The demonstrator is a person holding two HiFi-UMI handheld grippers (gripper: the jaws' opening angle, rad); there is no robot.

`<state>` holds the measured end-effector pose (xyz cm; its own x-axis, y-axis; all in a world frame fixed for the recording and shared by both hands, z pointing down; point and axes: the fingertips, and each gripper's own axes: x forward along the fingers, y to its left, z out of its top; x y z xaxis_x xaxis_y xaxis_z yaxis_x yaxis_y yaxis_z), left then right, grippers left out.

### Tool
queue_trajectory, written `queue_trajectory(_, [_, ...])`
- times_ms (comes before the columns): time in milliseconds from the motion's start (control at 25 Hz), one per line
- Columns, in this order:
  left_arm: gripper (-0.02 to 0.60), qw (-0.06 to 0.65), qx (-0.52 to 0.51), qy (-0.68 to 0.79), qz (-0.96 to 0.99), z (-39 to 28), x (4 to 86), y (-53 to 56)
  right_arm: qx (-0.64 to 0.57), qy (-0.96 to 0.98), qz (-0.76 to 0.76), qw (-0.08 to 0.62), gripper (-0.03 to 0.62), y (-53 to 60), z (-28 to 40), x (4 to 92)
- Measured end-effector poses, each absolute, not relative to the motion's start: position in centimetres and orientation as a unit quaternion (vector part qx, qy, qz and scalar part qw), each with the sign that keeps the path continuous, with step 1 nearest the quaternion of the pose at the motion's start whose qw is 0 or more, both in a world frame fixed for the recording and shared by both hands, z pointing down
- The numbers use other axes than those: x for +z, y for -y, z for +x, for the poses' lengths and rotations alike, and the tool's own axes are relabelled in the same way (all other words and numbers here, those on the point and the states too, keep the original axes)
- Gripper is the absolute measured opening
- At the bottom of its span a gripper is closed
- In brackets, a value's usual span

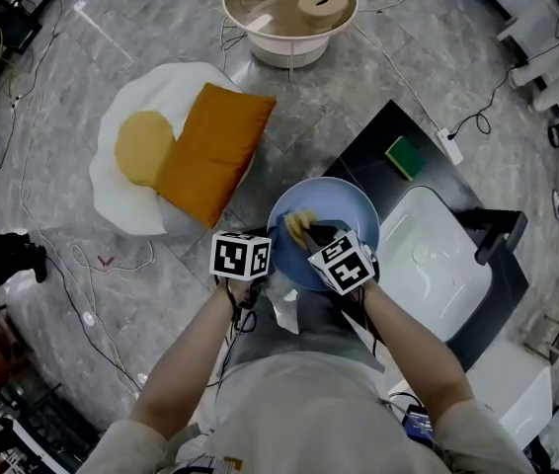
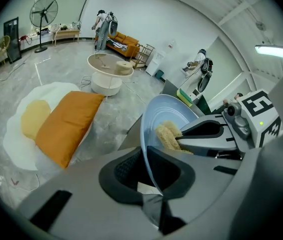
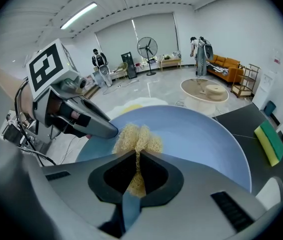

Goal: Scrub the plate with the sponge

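Note:
A light blue plate (image 1: 347, 205) is held tilted above the black counter's edge. My left gripper (image 1: 276, 265) is shut on the plate's (image 2: 165, 111) near rim, which runs edge-on between its jaws (image 2: 149, 156). My right gripper (image 1: 309, 237) is shut on a yellow fibrous sponge (image 1: 298, 227), and the sponge (image 3: 137, 136) presses against the plate's (image 3: 204, 134) inner face. In the right gripper view the sponge sits squeezed between the jaws (image 3: 137, 165). The left gripper view shows the same sponge (image 2: 167, 134) against the plate.
A green and yellow sponge (image 1: 405, 156) lies on the black counter (image 1: 378, 141), next to a white sink basin (image 1: 438, 260). On the floor lie an orange cushion (image 1: 215, 146) on an egg-shaped rug (image 1: 121, 200), a round white table (image 1: 289, 8) and cables.

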<state>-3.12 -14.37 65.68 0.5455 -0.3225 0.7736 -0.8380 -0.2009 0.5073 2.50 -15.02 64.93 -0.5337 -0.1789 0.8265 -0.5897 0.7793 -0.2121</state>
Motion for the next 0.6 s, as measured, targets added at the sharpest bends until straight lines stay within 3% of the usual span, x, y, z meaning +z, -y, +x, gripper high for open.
queue_trajectory(600, [0.028,0.514,0.236,0.438,0.699,-4.0,65.6,15.0,0.184,0.830,0.292,0.438,0.046,21.6,4.7,64.4])
